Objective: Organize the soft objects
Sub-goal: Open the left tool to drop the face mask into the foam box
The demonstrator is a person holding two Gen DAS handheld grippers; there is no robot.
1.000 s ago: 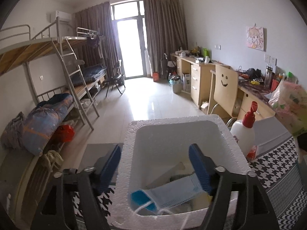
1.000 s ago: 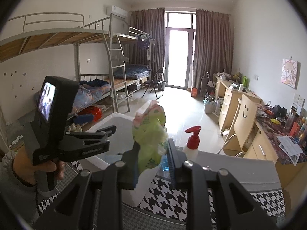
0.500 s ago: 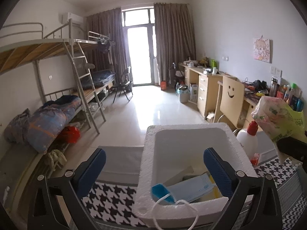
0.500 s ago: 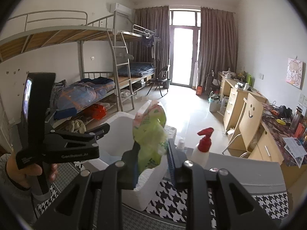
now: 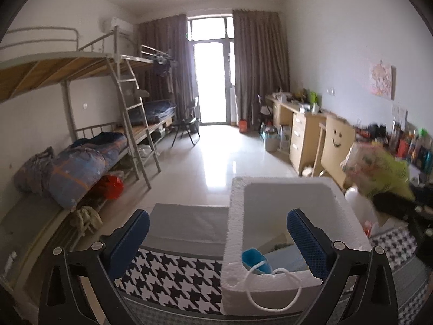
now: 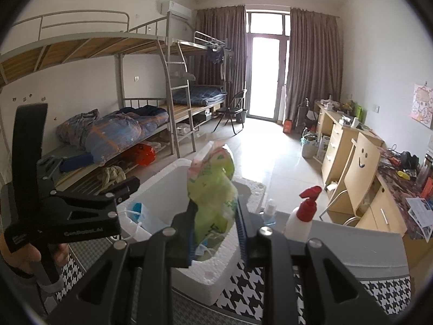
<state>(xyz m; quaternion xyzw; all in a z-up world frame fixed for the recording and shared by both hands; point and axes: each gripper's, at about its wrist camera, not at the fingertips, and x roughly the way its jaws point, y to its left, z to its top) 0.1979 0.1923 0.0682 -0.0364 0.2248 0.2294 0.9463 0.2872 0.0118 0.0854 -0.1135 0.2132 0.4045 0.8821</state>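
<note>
- One soft thing is already put away: the blue face mask (image 5: 255, 258) lies inside the white foam box (image 5: 284, 189), with its white ear loop (image 5: 273, 289) hanging out over the near rim.
- Your left tongs (image 5: 216, 241) have just been opening and now stand spread wide, with nothing between the pads; one blue pad sits over the houndstooth-covered surface (image 5: 173, 273), the other over the box opening.
- Your right tongs (image 6: 215, 224) are closed on the green and pink plastic packet (image 6: 213, 187), which stands up out of the pads and looks soft and crinkly.
- That packet hangs over the near edge of the foam box, not yet inside it.
- What is left, as I judge it: bring the packet over the opening, lower it beside the mask and let go.
- The pump bottle with the red top (image 6: 304, 214) stands on the surface just beside the box; it looks rigid, so I doubt it belongs to this job.
- You could tuck the loose loop in as well.
</note>
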